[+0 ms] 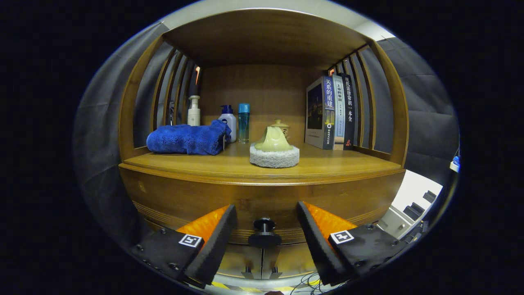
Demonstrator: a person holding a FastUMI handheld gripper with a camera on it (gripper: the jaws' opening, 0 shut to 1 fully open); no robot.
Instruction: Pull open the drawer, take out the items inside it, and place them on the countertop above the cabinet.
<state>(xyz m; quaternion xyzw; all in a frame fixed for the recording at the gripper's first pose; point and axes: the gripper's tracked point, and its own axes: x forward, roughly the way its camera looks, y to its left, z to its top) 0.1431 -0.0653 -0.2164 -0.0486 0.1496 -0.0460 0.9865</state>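
We hold the claw [264, 241] spread, the drawer [262, 205] knob [264, 231] centred between its fingers, just ahead.

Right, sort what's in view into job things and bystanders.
Job: round black drawer knob, between the open claw's fingers; wooden drawer front; wooden countertop.

Bystanders: folded blue towel, three bottles, yellow-handled scrub brush, upright books.

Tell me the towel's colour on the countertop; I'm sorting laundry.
Deep blue; the towel shows best in the gripper view.
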